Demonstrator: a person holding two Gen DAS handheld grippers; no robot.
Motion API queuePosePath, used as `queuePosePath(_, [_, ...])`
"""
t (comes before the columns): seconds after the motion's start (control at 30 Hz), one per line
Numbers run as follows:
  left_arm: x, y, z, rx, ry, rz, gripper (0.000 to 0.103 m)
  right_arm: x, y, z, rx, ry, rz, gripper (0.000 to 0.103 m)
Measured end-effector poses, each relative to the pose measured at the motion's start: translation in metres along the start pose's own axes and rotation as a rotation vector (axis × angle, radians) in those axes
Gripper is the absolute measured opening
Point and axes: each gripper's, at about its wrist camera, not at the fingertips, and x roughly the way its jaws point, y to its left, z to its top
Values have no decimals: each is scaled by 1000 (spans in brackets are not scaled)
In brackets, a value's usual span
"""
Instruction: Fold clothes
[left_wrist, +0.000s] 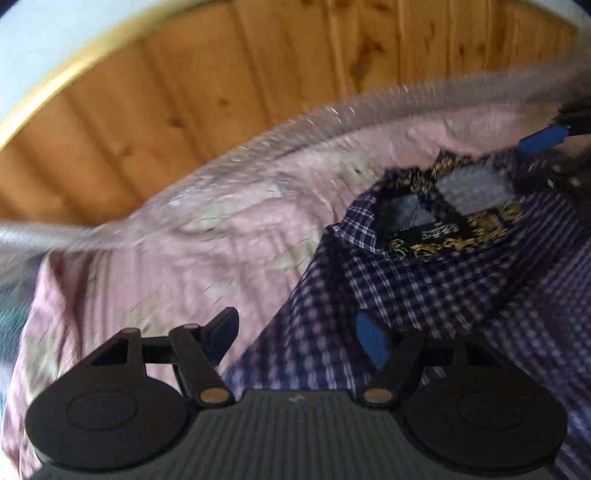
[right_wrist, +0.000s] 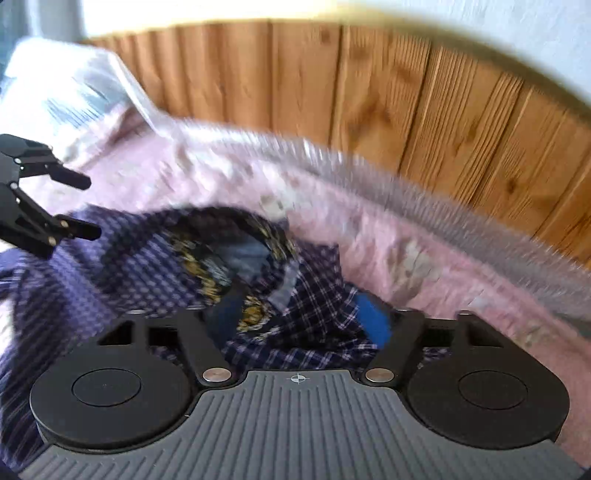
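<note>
We see the left gripper (left_wrist: 299, 334) spread apart over a checked shirt (left_wrist: 424, 288) on a pink sheet (left_wrist: 221, 236); the right gripper (right_wrist: 295, 317) spread around the collar (right_wrist: 317, 306).

Left hand-held gripper (left_wrist: 299, 332) spread wide; right hand-held gripper (right_wrist: 295, 314) spread wide, low.

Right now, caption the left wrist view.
Open left gripper over checked shirt on pink bedspread.

The shirt (left_wrist: 424, 288) is a navy-and-white check with a black-and-gold ornate collar lining (left_wrist: 443, 243). Beneath it, the bedspread (left_wrist: 229, 236) is pale pink with beige patches. The wall panelling (right_wrist: 406, 92) is orange-brown knotty wood. The tongs are black with blue pads (right_wrist: 373, 321).
</note>
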Motion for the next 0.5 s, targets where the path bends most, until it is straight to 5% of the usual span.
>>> queuePosePath(0.03, [6,1,3,17,8,-28,51,14,-1,6,2,38,5,15])
queuePosePath(0.1, [18,4,10,48,26,-85,0,36,-6,21,-8,101,14,3])
queuePosePath(0.17, [21,15,22,11,-15,-67,1,40,-26,44,-12,107,23,1])
queuePosePath(0.27, [32,47,39,-198,-47,-44,2,37,-70,85,126,8,-13,0])
queuePosePath(0.33, [40,61,45,-281,-42,-62,16,37,-85,94,189,-95,-54,4])
queuePosePath(0.37, [42,62,45,-278,-33,-79,22,34,-89,90,225,-152,-52,13])
queuePosePath(0.43, [41,62,42,-247,-31,-114,42,19,-95,69,241,-229,-39,56])
queuePosePath(0.5, [28,60,39,-191,-76,-156,55,0,-101,36,192,-264,-44,63])
